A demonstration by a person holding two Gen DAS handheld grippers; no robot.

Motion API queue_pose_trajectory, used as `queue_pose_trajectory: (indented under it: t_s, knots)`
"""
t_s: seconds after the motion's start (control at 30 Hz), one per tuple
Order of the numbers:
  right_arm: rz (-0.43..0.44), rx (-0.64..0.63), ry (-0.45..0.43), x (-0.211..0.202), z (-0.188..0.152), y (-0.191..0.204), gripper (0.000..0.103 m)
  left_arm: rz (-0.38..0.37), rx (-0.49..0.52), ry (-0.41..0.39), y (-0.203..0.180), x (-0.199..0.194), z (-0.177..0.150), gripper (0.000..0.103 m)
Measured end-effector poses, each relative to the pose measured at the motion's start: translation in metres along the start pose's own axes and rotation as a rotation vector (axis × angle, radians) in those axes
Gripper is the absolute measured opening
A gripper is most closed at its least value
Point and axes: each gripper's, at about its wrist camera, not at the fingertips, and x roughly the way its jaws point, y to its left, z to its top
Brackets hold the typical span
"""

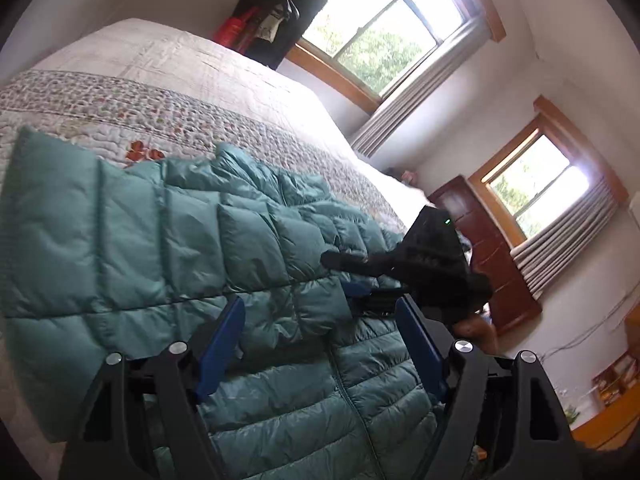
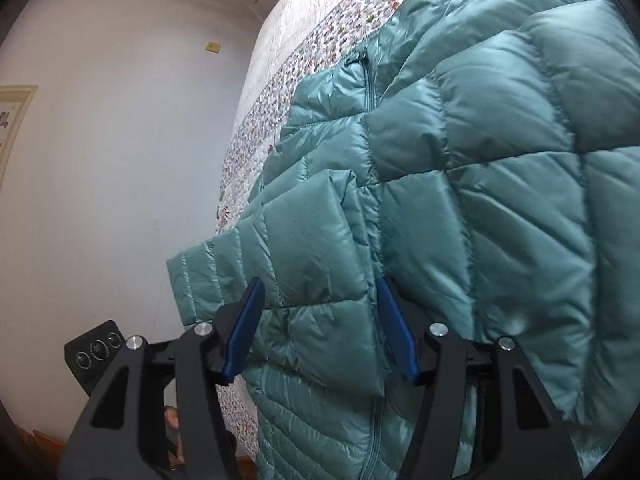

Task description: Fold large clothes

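A teal quilted puffer jacket (image 1: pixel 168 240) lies spread on the bed's floral quilt (image 1: pixel 160 80). In the left wrist view my left gripper (image 1: pixel 320 308) is open low over the jacket, its blue pads (image 1: pixel 222 344) wide apart on either side of a puffy fold. My right gripper (image 1: pixel 344 276) reaches in from the right, just above the same fold. In the right wrist view the right gripper (image 2: pixel 320 286) is open, and a folded-in sleeve (image 2: pixel 304 240) lies between its blue pads (image 2: pixel 244 332). The sleeve's cuff (image 2: pixel 188 280) hangs past the bed's edge. The jacket's front zipper (image 2: pixel 376 420) runs below.
The quilt (image 2: pixel 256 120) ends at a white wall (image 2: pixel 120 160) on the left. Two wood-framed windows (image 1: pixel 384 28) and a dark wooden dresser (image 1: pixel 492 256) stand beyond the bed. Dark clothes hang on a rack (image 1: pixel 280 8). A black device with round buttons (image 2: pixel 96 352) sits low.
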Motion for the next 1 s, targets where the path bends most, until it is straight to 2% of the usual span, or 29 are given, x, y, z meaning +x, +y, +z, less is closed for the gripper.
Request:
queue_pose_trajectory:
  t_s: [0.07, 0.1, 0.13, 0.2, 0.33, 0.47, 0.63, 0.73, 0.87, 1.0]
  knots:
    - [-0.027, -0.029, 0.010, 0.006, 0.002, 0.005, 0.038, 0.011, -0.017, -0.037, 0.002, -0.016, 0.003, 0.078]
    - [-0.045, -0.052, 0.006, 0.007, 0.004, 0.010, 0.021, 0.003, -0.042, -0.058, 0.009, -0.024, 0.005, 0.078]
    - [-0.062, -0.077, -0.003, 0.003, 0.006, 0.014, 0.013, -0.008, -0.063, -0.072, 0.015, -0.029, 0.010, 0.078]
    - [-0.105, -0.112, -0.045, -0.010, 0.012, 0.024, 0.010, -0.014, -0.095, -0.101, 0.021, -0.043, 0.011, 0.078]
    - [-0.189, -0.169, -0.190, -0.066, 0.024, 0.044, 0.009, -0.004, -0.120, -0.144, 0.034, -0.056, 0.019, 0.078]
    - [-0.248, -0.169, -0.303, -0.125, 0.027, 0.040, 0.009, -0.015, -0.144, -0.166, 0.040, -0.053, 0.031, 0.077]
    - [-0.292, -0.133, -0.359, -0.168, 0.018, 0.009, 0.009, -0.023, -0.162, -0.107, 0.044, -0.018, 0.042, 0.074]
    - [-0.305, -0.107, -0.369, -0.171, 0.014, -0.009, 0.009, -0.017, -0.158, -0.066, 0.045, 0.005, 0.045, 0.072]
    - [-0.317, -0.067, -0.367, -0.172, 0.007, -0.040, 0.009, 0.041, -0.152, -0.027, 0.052, 0.031, 0.048, 0.070]
    - [-0.338, -0.051, -0.366, -0.166, -0.002, -0.065, 0.009, 0.065, -0.167, -0.002, 0.065, 0.046, 0.048, 0.067]
